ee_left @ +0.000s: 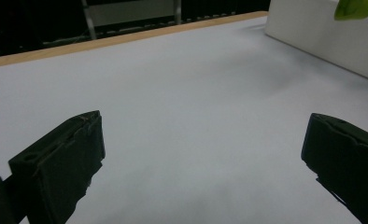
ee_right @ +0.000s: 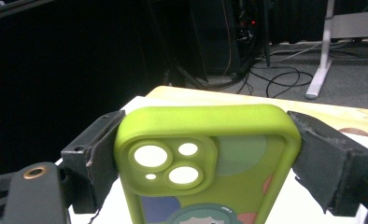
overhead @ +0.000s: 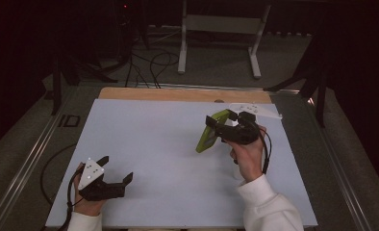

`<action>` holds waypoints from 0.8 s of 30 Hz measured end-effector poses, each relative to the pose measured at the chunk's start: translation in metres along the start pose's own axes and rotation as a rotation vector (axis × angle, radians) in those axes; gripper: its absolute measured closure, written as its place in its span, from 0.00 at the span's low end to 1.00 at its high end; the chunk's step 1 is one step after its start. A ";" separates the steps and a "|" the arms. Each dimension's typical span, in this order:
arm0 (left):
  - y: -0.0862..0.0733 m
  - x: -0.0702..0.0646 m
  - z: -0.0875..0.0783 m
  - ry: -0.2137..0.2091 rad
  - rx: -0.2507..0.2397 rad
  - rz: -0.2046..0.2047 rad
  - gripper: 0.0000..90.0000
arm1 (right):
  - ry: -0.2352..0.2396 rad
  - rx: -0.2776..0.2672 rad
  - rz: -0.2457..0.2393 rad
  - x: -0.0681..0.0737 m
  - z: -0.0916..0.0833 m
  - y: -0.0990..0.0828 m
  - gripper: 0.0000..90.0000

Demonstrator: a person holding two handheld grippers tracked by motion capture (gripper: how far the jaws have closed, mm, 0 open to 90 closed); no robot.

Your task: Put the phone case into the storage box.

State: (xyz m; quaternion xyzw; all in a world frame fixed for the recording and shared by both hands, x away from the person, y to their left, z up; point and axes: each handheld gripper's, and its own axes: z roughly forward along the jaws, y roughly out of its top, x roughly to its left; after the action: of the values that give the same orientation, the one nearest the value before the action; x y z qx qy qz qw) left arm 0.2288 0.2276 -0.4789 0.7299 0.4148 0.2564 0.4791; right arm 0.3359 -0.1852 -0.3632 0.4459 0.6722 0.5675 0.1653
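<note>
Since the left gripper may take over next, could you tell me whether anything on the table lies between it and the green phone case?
Nothing visible does. The left gripper rests open low on the table, and only bare white surface stretches toward the green phone case, which the right gripper holds clamped above the table.

phone case (overhead: 208,131) above table (overhead: 168,144) right, left tool (overhead: 116,169) near-left

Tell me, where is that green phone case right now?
The phone case is clamped in the right tongs, held up over the right side of the white table in the high view, far from the left tongs.
</note>
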 end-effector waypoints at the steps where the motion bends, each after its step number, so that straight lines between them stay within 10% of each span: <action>1: 0.000 0.000 0.000 0.004 0.002 0.003 0.00 | -0.001 -0.004 0.002 -0.001 0.000 0.001 0.17; 24: -0.001 0.003 -0.001 0.039 0.012 -0.011 0.00 | -0.040 -0.019 0.019 -0.014 0.008 0.018 0.17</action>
State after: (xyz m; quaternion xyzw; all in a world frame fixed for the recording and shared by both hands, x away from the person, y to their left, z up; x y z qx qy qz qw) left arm 0.2293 0.2305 -0.4793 0.7253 0.4296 0.2656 0.4678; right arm 0.3567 -0.1918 -0.3533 0.4620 0.6591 0.5661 0.1777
